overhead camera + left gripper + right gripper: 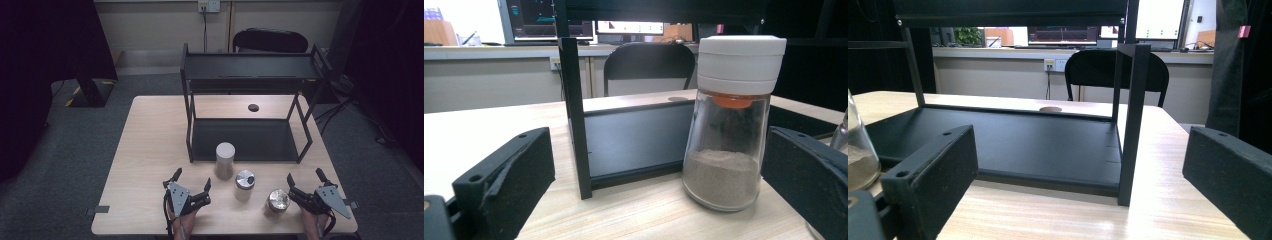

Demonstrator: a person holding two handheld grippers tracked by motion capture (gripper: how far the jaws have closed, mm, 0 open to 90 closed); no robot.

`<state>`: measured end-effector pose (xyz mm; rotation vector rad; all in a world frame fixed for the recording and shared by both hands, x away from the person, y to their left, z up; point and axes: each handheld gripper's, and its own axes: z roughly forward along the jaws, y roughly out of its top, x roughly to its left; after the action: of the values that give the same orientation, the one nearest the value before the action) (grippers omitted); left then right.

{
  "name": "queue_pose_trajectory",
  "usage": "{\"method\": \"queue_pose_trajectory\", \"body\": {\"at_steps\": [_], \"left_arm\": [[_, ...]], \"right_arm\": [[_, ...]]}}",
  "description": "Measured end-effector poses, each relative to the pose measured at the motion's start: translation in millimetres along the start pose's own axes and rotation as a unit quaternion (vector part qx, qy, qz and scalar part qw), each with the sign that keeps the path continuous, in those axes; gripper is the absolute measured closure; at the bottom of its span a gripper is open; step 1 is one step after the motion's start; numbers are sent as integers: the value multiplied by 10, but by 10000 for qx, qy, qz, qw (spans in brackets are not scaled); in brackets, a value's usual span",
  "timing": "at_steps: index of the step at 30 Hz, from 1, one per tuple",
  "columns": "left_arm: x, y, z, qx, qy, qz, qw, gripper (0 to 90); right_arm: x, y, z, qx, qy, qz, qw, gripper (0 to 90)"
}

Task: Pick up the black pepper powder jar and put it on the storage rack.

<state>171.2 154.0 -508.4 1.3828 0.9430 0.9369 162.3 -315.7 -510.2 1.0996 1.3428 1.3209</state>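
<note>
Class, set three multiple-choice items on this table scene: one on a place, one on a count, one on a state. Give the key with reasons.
1. Where does the white-capped jar stand?
A. on the rack's top shelf
B. on the table in front of the rack
C. on the floor

2. How many jars are on the table?
A. one
B. three
C. five

3. How is the left gripper?
A. open, holding nothing
B. shut on a jar
C. shut on the rack

Key: B, it stands at the rack's front edge; B, three stand in a row; A, its fingers are spread apart.
</note>
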Motion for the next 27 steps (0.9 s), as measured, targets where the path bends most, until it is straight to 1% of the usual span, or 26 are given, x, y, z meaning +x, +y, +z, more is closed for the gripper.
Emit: {"method": "queue_pose_trajectory", "body": {"at_steps": [4, 7, 11, 14, 20, 23, 27], "left_arm": [[-1, -7, -2, -19, 12, -41, 10000, 3], [-23, -10, -5, -27, 81, -33, 10000, 2], [-25, -6, -4, -15, 106, -74, 9999, 3], [-32, -7, -3, -18, 97, -36, 9999, 2], [-33, 0, 0, -1, 111, -50, 9999, 2], [-35, 13, 8, 36, 151, -87, 9998, 2], [-49, 11, 2, 15, 237, -130, 9996, 2]], "right_arm": [[-13, -1, -1, -1, 46, -4, 10000, 4], [-19, -2, -3, -3, 60, 4, 10000, 4], [-39, 0, -3, 3, 109, 38, 9999, 10], [-43, -1, -4, -3, 132, 12, 9999, 13], [-46, -2, -5, -5, 137, 36, 9999, 17], [-41, -2, -6, -5, 115, 51, 9999, 18], [-34, -8, -9, -23, 98, 37, 9999, 18]]}}
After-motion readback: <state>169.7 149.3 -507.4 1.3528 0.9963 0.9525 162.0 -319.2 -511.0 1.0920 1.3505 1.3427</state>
